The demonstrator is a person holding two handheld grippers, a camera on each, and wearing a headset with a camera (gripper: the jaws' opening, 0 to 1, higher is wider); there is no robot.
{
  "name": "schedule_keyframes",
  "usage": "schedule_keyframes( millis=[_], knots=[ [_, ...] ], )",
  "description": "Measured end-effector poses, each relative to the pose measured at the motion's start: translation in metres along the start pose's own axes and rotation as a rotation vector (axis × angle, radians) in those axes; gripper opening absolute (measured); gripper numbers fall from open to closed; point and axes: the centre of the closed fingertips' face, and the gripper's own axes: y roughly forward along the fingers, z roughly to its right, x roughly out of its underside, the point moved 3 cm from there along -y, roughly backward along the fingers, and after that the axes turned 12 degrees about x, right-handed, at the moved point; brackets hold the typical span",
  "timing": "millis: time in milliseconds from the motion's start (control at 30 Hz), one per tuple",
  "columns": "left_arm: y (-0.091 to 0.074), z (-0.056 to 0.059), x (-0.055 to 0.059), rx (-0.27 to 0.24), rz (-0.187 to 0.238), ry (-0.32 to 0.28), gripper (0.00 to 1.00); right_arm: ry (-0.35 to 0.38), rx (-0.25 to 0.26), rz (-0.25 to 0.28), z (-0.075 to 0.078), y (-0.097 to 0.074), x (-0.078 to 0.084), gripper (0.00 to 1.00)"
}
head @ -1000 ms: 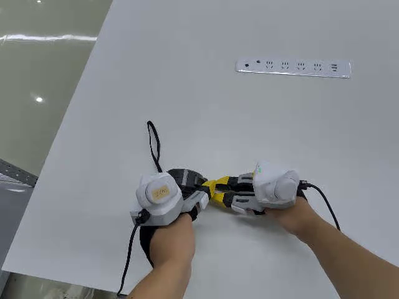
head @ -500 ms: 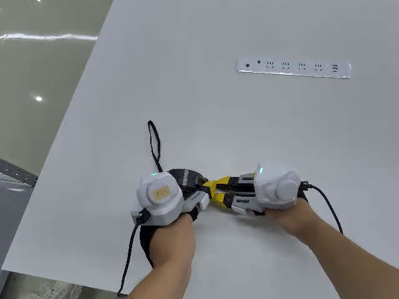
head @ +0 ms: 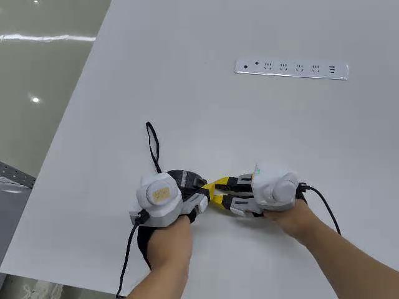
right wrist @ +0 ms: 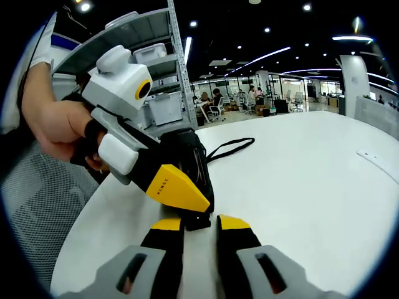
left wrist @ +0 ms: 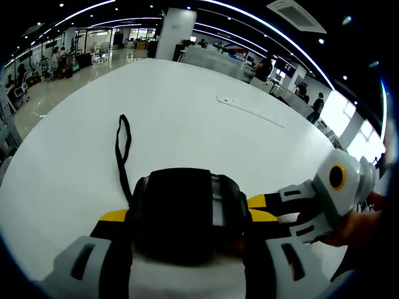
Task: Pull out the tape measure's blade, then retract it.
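Observation:
A black tape measure (head: 182, 179) rests on the white table (head: 206, 106), and its black wrist strap (head: 152, 142) trails away behind it. My left gripper (left wrist: 187, 218) is shut on the case (left wrist: 187, 212), one yellow fingertip (left wrist: 114, 215) on each side. My right gripper (right wrist: 198, 224) faces it from the right. It is shut on the small black end tab of the blade (right wrist: 196, 220), right at the case (right wrist: 187, 152). No length of blade shows between case and tab. In the head view the two grippers meet tip to tip near the table's front edge, the right gripper (head: 219, 194) against the left gripper (head: 201, 194).
A white power strip (head: 291, 68) lies far back on the right. Cables hang from both grippers off the table's front edge (head: 124, 274). The table's left edge drops to a shiny floor (head: 43, 75). Shelving (right wrist: 156, 68) and office desks stand beyond the table.

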Motion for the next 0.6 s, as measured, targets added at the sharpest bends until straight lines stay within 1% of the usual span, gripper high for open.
schedule_keyframes(
  millis=[67, 133, 300, 367, 400, 600],
  knots=[
    [0.0001, -0.0004, -0.0001, 0.004, -0.001, 0.001, 0.71, 0.006, 0.003, 0.001, 0.0017, -0.0018, 0.0001, 0.22],
    [-0.0007, 0.0, -0.0006, 0.008, 0.0, 0.003, 0.71, 0.004, 0.003, -0.002, 0.0017, -0.0026, 0.0007, 0.21],
    [-0.0006, -0.0003, -0.0017, 0.018, 0.004, 0.01, 0.71, 0.002, 0.002, -0.005, 0.0003, -0.0038, 0.001, 0.22],
    [-0.0018, 0.0005, -0.0038, 0.019, 0.008, 0.026, 0.71, 0.007, 0.003, -0.007, 0.0005, -0.0042, 0.0008, 0.22],
    [-0.0021, 0.0, -0.0047, 0.02, 0.013, 0.022, 0.71, 0.011, 0.003, -0.007, 0.0003, -0.0044, 0.0003, 0.23],
    [-0.0023, -0.0002, -0.0046, 0.021, 0.011, 0.021, 0.7, 0.017, 0.01, -0.012, 0.0028, -0.0047, 0.0, 0.23]
  ],
)
